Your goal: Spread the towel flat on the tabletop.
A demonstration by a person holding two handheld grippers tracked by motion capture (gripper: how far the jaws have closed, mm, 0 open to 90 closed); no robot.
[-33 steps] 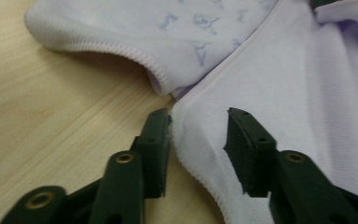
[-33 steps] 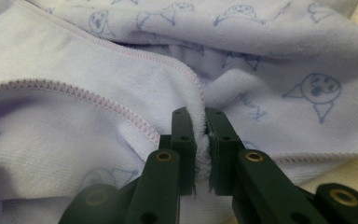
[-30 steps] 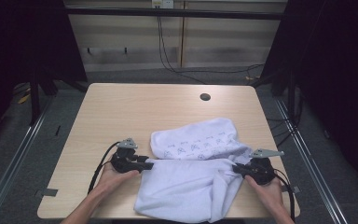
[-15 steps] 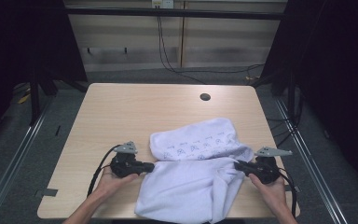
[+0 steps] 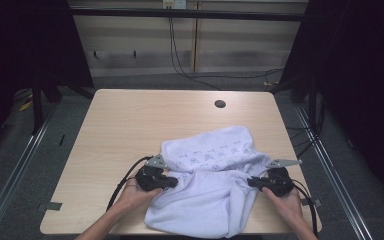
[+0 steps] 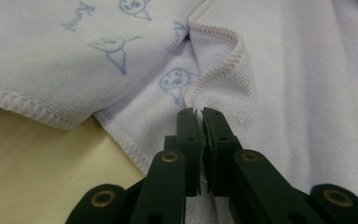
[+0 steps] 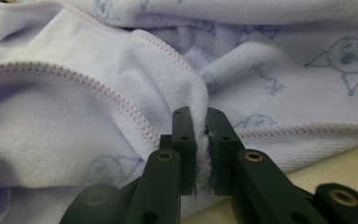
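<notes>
The towel [image 5: 207, 192] lies rumpled at the counter's [image 5: 130, 125] six o'clock edge, its printed half folded back toward twelve. You have your left claw [image 5: 172, 181] clamped on the hem at its nine o'clock side, having just closed there, and your right claw [image 5: 252, 182] pinching a bunched edge at three, likely to stretch it flat. Folds hide the remaining corners.

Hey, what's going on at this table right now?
A person is handling a pale lilac towel on a wooden table, with a hand-held gripper in each hand. The left hand-held gripper has just closed on a hemmed fold at the towel's left side, and the right hand-held gripper is clamped on a bunched edge at its right. The towel lies crumpled and partly folded over between them.
</notes>
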